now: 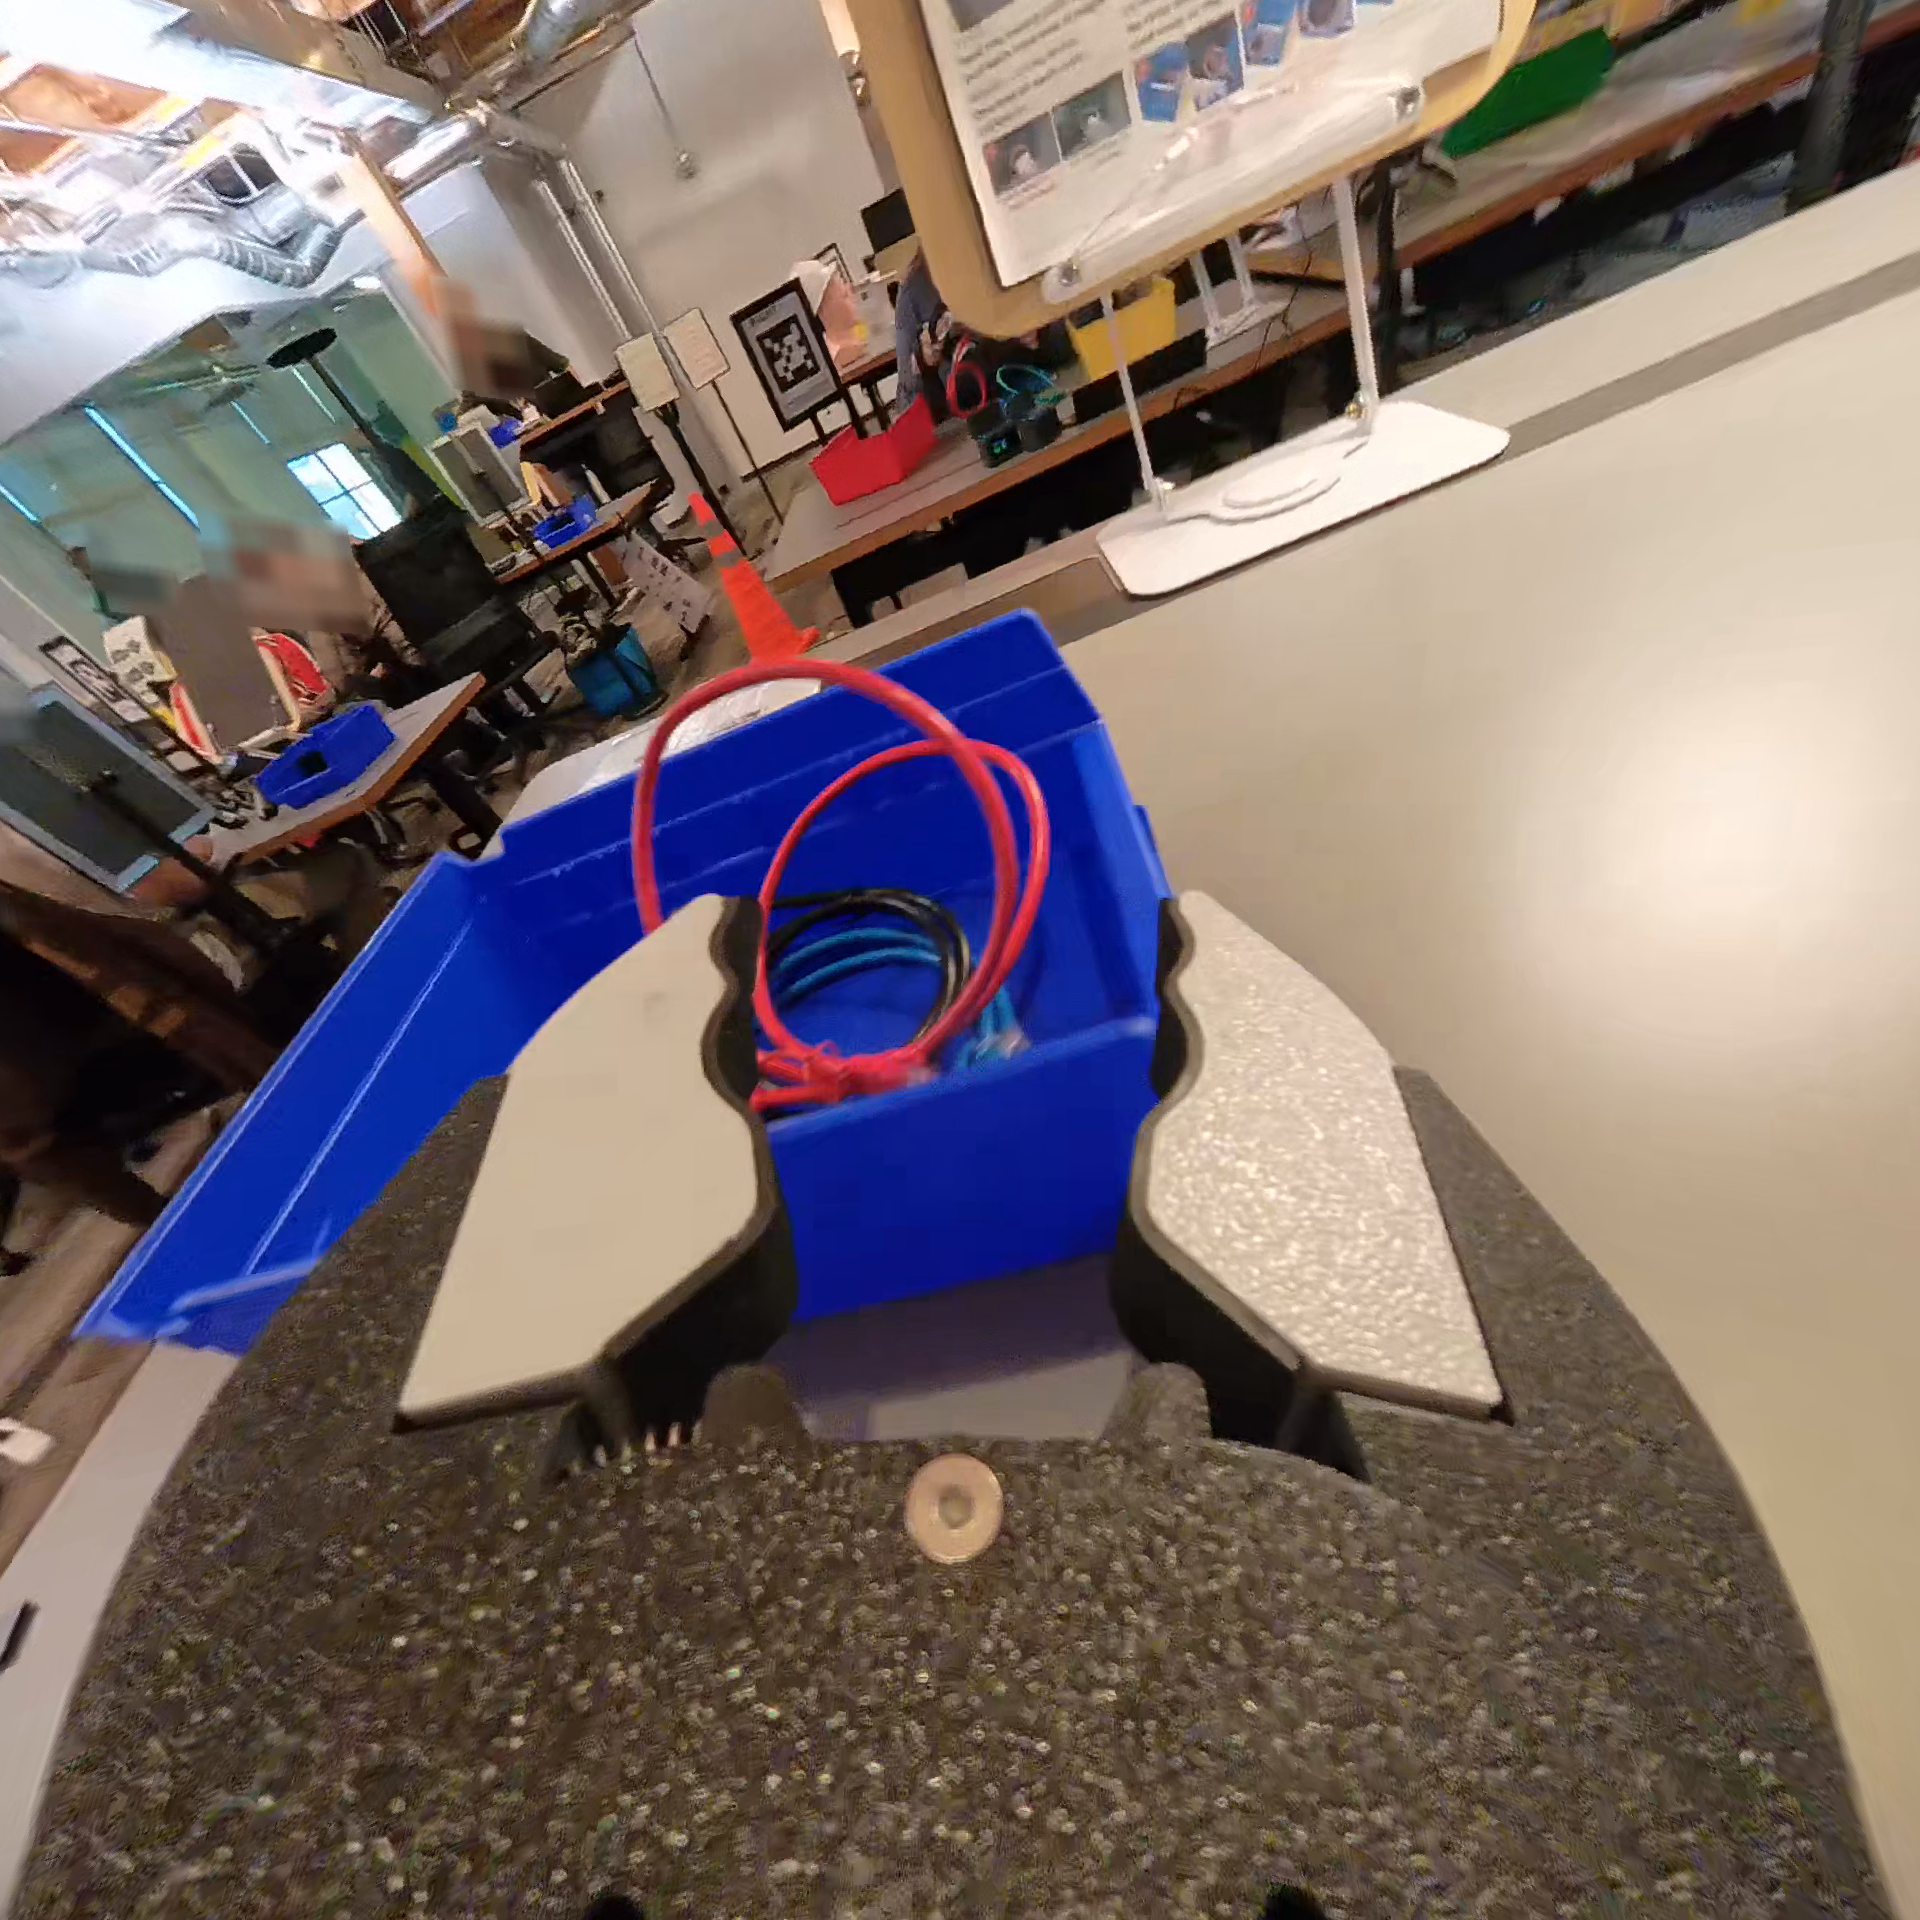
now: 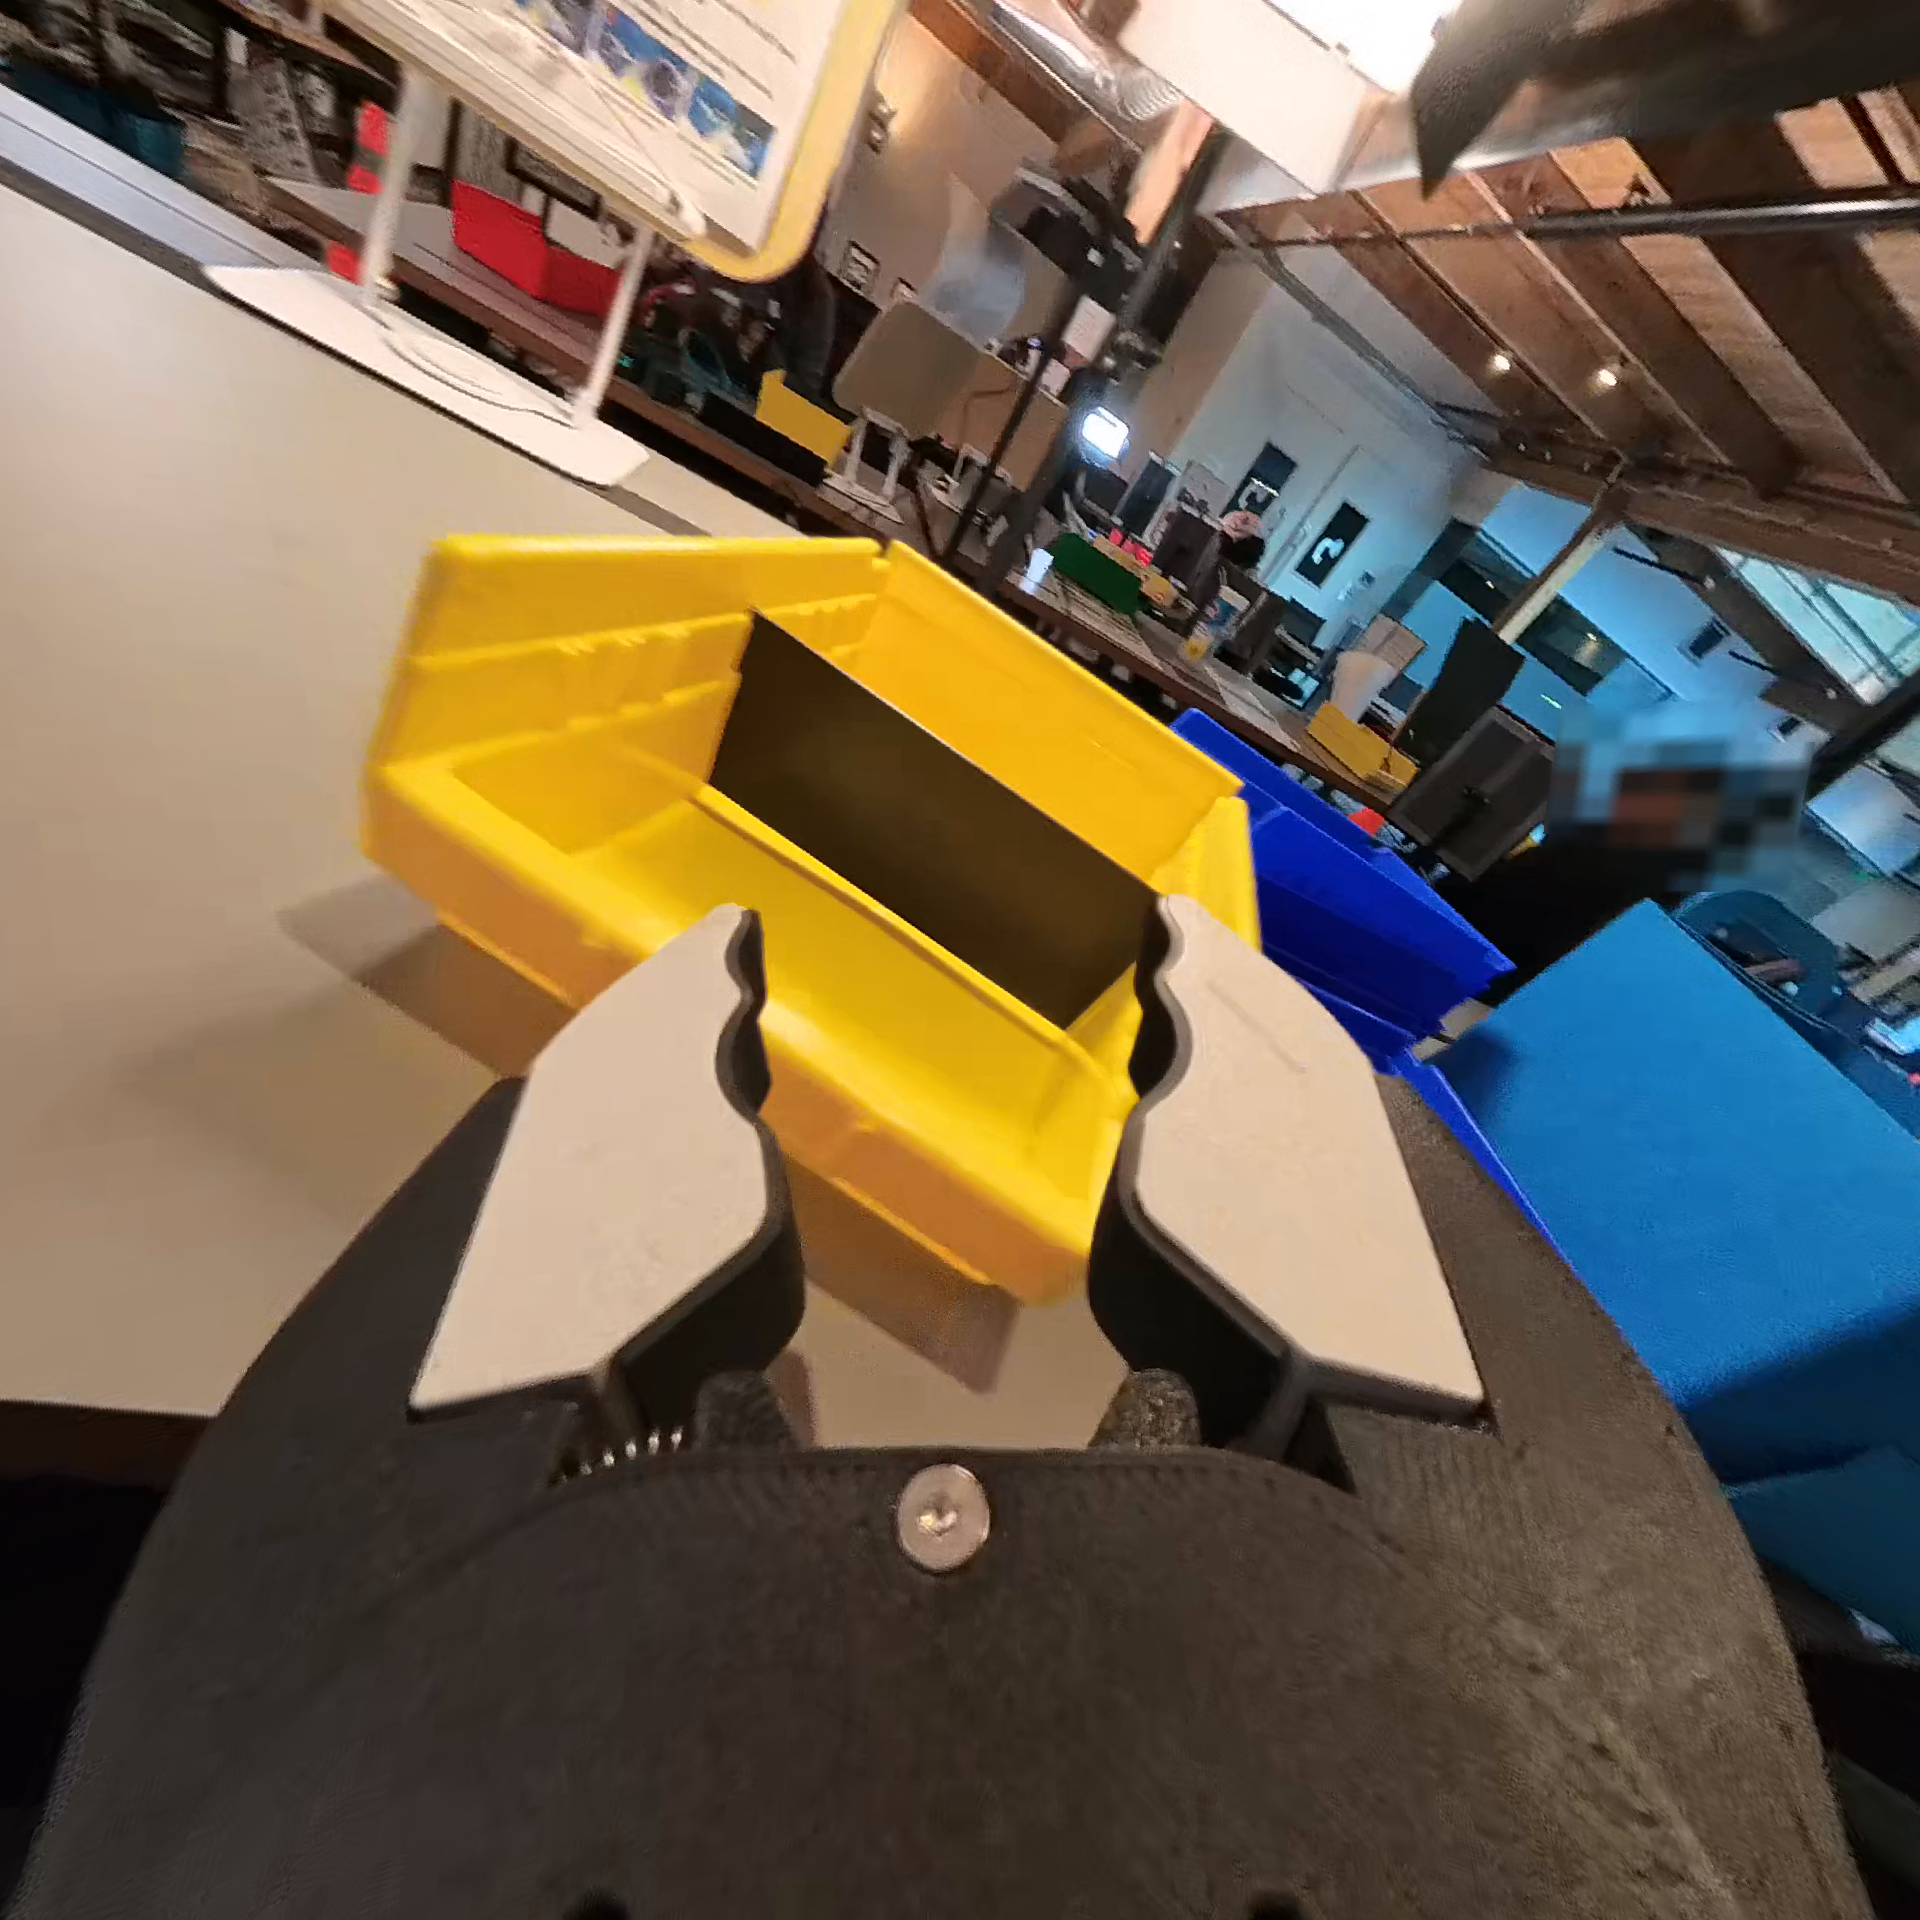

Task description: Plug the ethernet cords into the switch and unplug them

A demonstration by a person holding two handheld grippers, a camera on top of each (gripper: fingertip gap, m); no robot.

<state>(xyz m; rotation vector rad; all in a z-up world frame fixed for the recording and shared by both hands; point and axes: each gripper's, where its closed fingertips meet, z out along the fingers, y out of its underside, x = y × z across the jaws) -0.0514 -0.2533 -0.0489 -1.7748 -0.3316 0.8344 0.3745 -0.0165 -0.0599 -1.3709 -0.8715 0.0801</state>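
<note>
Red cord (image 1: 831, 831) coiled with black and blue ones in blue bin (image 1: 416, 1018); nothing plugged. Black switch (image 2: 925, 831), I'd guess, in yellow bin (image 2: 582, 644). Left gripper (image 1: 956, 977), right gripper (image 2: 945, 987) spread, empty. Task unstarted.

1. Bright, even indoor light; a soft glare patch lies on the table (image 1: 1621, 831) right of the left gripper (image 1: 951, 997).
2. The yellow bin (image 2: 582, 862) casts a soft shadow to its left, ahead of the right gripper (image 2: 945, 997).
3. Wide-angle lenses bend lines near the edges; backgrounds are smeared and blurred.
</note>
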